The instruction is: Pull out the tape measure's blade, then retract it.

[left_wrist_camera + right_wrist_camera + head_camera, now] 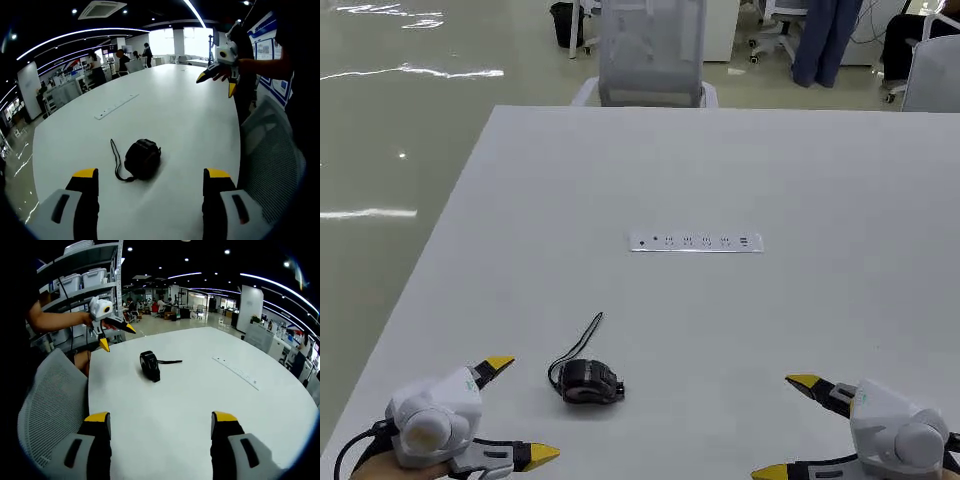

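Observation:
A small black tape measure [588, 381] with a thin black wrist strap [582, 340] lies on the white table near the front edge, blade not drawn out. My left gripper [519, 409] hovers just left of it, jaws open and empty; in the left gripper view the tape measure [142, 158] sits a short way ahead between the yellow-tipped jaws of the left gripper [151, 174]. My right gripper [789, 427] is open and empty at the lower right, farther from the tape measure [150, 365]. Its own view shows the right gripper [162, 417] with jaws spread wide.
A white power strip [695, 242] lies flat mid-table beyond the tape measure. A grey mesh chair [651, 52] stands at the table's far edge. The table edge [410, 320] runs diagonally on the left. Another mesh chair [47, 405] sits by the near edge.

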Tool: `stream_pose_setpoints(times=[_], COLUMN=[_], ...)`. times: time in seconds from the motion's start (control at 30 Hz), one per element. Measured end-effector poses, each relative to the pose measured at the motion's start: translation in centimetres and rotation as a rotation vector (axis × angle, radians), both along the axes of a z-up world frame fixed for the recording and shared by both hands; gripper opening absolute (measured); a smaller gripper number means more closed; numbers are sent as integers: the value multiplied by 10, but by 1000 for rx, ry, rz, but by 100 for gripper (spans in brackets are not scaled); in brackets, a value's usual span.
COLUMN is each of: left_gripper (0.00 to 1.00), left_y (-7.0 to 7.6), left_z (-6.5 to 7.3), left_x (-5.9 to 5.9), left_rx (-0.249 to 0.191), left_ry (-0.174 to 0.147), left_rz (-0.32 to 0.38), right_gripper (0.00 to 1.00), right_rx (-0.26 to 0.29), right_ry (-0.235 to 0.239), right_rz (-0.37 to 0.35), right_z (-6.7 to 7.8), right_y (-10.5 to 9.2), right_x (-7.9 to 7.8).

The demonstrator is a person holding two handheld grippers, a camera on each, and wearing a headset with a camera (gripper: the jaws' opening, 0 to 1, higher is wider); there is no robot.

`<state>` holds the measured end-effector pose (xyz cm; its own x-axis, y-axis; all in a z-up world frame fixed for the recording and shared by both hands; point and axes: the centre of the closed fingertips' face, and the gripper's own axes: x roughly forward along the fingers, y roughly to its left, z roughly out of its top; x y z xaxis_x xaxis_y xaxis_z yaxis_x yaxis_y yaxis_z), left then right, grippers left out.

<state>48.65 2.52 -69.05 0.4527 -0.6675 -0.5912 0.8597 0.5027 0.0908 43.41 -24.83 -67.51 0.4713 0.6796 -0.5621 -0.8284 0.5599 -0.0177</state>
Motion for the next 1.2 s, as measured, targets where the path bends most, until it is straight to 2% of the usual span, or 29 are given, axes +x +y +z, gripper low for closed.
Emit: stream_pose_setpoints(times=[0.23,0.3,0.5,0.77,0.93,1.2], left_gripper=[76,74,71,69,68,62], left_y=[-8,-9,-14,-18,-19,-22], left_z=[-4,-4,-6,-16,-22,-38], left_x=[8,11,19,26,32,38], left_rx=[29,32,29,51,83,126], left_ry=[-11,-15,-12,-1,-8,11], left_rz=[-60,-70,-80,-97,-114,-168], right_gripper=[78,76,75,71,71,69], right_rx=[-1,-16,-19,-33,-39,-39], right_ry=[-17,-28,-24,-39,-33,-47], right_rz=[44,60,74,106,128,171], right_z=[-1,-2,-6,-11,-15,-19], right_y=[8,10,14,19,24,35], right_x=[8,11,16,25,30,42])
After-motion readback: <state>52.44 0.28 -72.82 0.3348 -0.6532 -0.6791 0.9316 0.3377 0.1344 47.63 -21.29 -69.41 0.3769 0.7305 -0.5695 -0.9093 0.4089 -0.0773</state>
